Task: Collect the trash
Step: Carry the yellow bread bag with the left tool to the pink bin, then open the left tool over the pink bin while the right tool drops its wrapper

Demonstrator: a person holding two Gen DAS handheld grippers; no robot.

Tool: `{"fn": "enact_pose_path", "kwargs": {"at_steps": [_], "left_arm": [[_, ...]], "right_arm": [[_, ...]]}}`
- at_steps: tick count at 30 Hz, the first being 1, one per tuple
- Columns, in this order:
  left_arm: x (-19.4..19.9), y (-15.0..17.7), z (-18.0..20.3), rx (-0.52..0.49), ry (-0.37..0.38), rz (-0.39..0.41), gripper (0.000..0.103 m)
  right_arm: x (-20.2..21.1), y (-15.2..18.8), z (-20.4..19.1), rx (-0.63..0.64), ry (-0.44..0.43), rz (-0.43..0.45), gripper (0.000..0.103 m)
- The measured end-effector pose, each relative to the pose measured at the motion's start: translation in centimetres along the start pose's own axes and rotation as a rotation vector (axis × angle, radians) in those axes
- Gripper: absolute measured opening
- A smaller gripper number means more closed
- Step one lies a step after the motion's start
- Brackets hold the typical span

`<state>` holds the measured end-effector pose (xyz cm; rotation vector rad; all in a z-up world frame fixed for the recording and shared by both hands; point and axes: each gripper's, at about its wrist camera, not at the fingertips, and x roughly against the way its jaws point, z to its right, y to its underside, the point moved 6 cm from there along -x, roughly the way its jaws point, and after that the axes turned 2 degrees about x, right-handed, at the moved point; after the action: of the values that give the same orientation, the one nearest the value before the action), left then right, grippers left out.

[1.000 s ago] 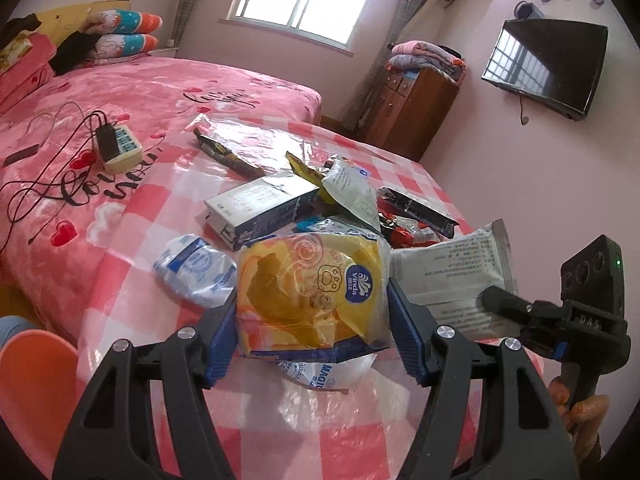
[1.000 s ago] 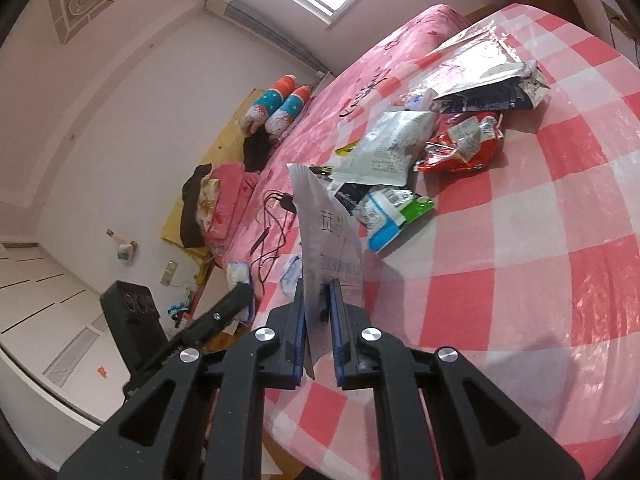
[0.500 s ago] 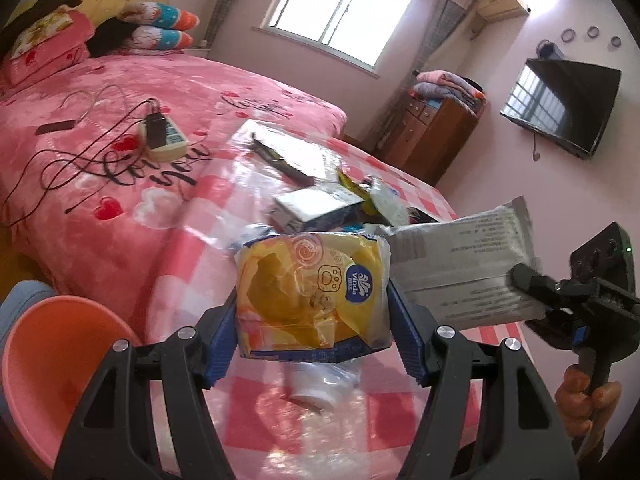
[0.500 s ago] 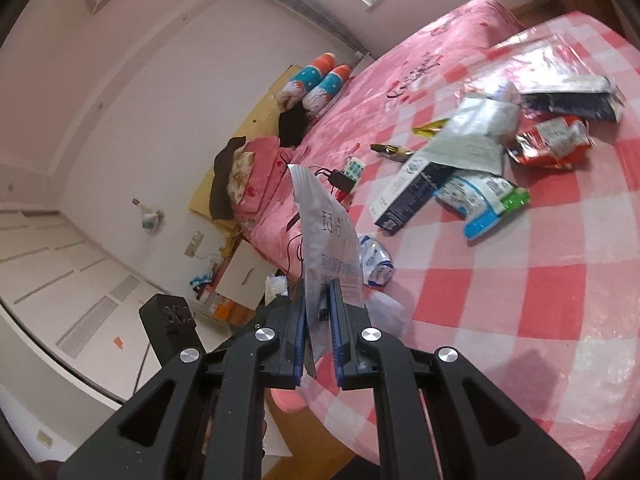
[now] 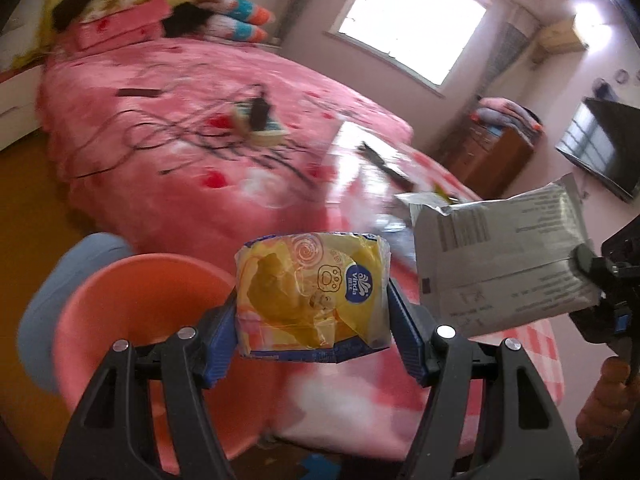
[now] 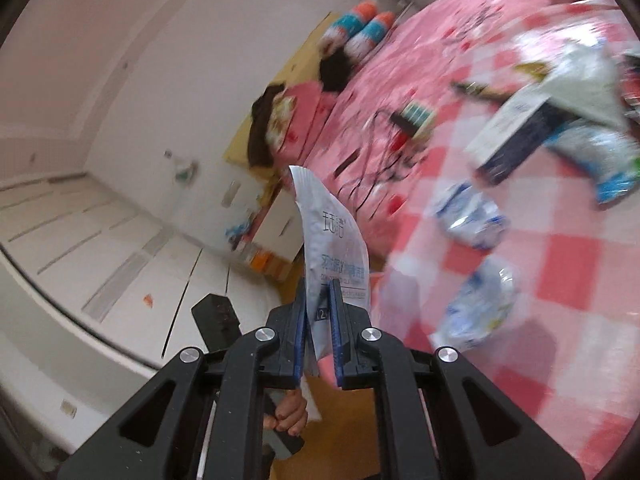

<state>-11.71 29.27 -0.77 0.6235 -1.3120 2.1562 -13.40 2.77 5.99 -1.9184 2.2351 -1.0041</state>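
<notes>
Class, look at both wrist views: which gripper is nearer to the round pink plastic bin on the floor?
Left. The left gripper, shut on a yellow tissue pack, hangs beside the round pink plastic bin. The right gripper, pinching a white flat packet, is farther off.

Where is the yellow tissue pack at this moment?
In the left wrist view, the yellow tissue pack sits clamped in the left gripper, off the table, with the pink bin to its left.
</notes>
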Motion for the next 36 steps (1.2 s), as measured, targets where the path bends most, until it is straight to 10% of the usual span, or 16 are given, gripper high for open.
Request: {"fn": "enact_pose_path", "kwargs": {"at_steps": [9,11,12,13,18,36], "left_arm": [[1.3,1.1,-8.2,0.108,-0.153,0.010,0.072],[1.1,1.5,-9.9,0.134,-0.189,-0.001,0.087],[1.1,1.7,-10.6,0.148,-0.203,0.002,0.088],[1.1,1.9,-11.4,0.162,-0.222,0.002,0.089],[1.9,2.6,-12.8,0.163,-0.276,0.013,0.090],[2.6,1.5,-5.6,-0.017,-0.311,0.062,0.090]], "right_arm": [[-11.8,3.4,-2.2,0.061,-0.006,-0.251,0.015],[-13.9,4.2,-1.5,0.108,0.078,-0.288,0.023],[-14.4,4.4,-1.3,0.130,0.111,-0.289,0.044],[-14.4,4.4,-1.0,0.153,0.155,-0.275,0.063],[-11.7,3.5,-0.1,0.198,0.222,-0.169,0.075],[1.9,0.1,5.5,0.351,0.559,0.185,0.086]]}}
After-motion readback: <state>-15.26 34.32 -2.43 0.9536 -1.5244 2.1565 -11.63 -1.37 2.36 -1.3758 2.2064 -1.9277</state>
